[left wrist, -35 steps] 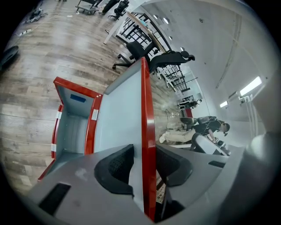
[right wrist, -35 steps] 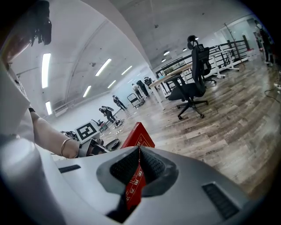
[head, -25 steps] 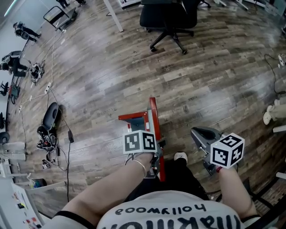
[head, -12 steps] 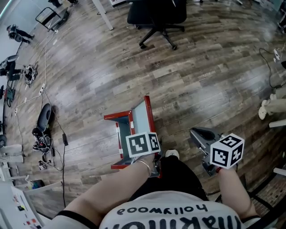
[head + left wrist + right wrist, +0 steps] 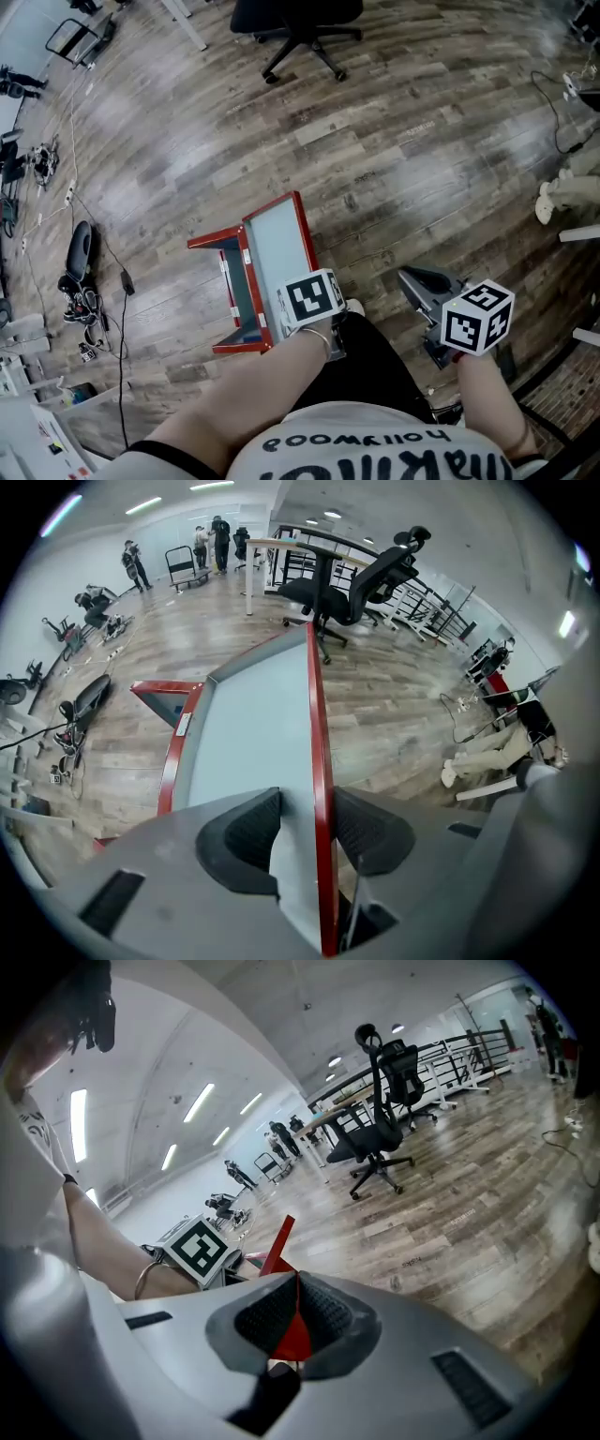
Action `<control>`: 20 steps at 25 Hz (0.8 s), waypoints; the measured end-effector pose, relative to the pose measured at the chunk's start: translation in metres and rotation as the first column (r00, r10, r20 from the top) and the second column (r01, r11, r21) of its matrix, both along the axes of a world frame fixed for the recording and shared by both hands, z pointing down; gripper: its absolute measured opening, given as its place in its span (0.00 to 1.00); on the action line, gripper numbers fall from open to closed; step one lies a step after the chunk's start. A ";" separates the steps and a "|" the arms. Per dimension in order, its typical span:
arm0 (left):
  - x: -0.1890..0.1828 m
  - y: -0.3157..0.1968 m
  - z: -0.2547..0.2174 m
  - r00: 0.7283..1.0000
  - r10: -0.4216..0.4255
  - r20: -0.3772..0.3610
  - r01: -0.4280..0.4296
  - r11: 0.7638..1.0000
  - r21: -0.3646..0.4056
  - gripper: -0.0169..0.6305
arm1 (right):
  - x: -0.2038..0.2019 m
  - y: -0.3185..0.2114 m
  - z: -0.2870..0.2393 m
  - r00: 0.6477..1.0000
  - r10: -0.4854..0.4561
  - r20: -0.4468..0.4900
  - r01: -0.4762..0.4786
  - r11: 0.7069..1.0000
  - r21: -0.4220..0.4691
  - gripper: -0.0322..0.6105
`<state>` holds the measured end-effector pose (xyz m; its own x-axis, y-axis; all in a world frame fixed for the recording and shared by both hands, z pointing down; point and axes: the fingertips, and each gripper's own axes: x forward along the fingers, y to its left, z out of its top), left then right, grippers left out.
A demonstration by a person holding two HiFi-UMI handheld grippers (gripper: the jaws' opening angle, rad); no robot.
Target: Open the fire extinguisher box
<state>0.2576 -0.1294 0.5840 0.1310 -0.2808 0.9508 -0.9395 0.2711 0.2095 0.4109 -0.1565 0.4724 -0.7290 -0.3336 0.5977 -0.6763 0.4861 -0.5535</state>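
The red fire extinguisher box stands on the wooden floor, and its glass door is swung out on its right side. My left gripper points steeply down over the door's near red edge. That edge runs between the jaws in the left gripper view. My left gripper is open: its jaws have just been opening, and the pads stand close on either side of the door. My right gripper hangs apart to the right, shut and holding nothing. From my right gripper the door's red corner shows beyond the tips.
A black office chair stands farther off on the floor. Cables and dark gear lie along the left wall. White objects and a cable lie at the right. My shoe is beside the box. People stand far off.
The door has swung from nearly edge-on to showing its wide glass face. My left gripper came down and toward me with it. The right gripper hardly shifts in the view.
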 end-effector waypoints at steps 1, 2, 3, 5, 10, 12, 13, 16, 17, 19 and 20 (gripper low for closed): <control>0.000 0.000 0.002 1.000 0.002 0.017 -0.002 1.000 -0.006 0.27 | 0.003 0.000 0.003 1.000 0.004 0.000 -0.004 1.000 -0.004 0.07; -0.001 0.000 0.004 0.999 0.007 0.041 -0.006 1.000 -0.013 0.27 | 0.007 0.001 0.005 1.000 0.006 -0.001 -0.006 1.000 -0.008 0.07; -0.004 0.000 0.005 0.997 0.013 0.077 -0.012 1.000 -0.018 0.27 | 0.010 0.002 0.008 1.000 0.008 -0.001 -0.008 1.000 -0.012 0.07; -0.011 -0.001 0.005 0.988 0.026 0.154 -0.023 1.000 -0.021 0.28 | 0.014 0.002 0.012 1.000 0.013 0.002 -0.013 1.000 -0.020 0.07; 0.005 -0.001 0.014 0.991 0.015 0.131 -0.013 1.000 -0.012 0.28 | 0.017 0.001 0.018 1.000 0.007 0.008 -0.007 1.000 -0.027 0.07; 0.012 0.000 0.019 0.994 0.008 0.111 -0.008 1.000 -0.004 0.28 | 0.015 0.000 0.019 1.000 0.001 0.012 -0.001 1.000 -0.024 0.07; 0.014 0.000 0.020 0.994 0.009 0.111 -0.009 1.000 0.001 0.28 | 0.015 -0.001 0.019 1.000 -0.002 0.013 0.003 1.000 -0.023 0.07; 0.015 -0.001 0.021 0.992 0.017 0.125 -0.019 1.000 0.012 0.28 | 0.015 -0.002 0.019 1.000 -0.014 0.013 0.014 1.000 -0.022 0.07; 0.016 -0.002 0.020 0.992 0.015 0.126 -0.017 1.000 0.016 0.28 | 0.016 -0.002 0.019 1.000 -0.018 0.011 0.018 1.000 -0.023 0.07; 0.016 -0.001 0.019 0.992 0.009 0.122 -0.012 1.000 0.022 0.28 | 0.017 -0.001 0.019 1.000 -0.021 0.007 0.021 0.999 -0.027 0.07; 0.015 -0.001 0.018 0.993 0.006 0.121 -0.009 1.000 0.024 0.28 | 0.017 0.000 0.019 1.000 -0.022 0.006 0.022 0.999 -0.029 0.07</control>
<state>0.2729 -0.1302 0.6018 0.0176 -0.3032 0.9528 -0.9604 0.2600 0.1004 0.4282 -0.1563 0.4912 -0.7392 -0.3003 0.6029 -0.6626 0.4847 -0.5709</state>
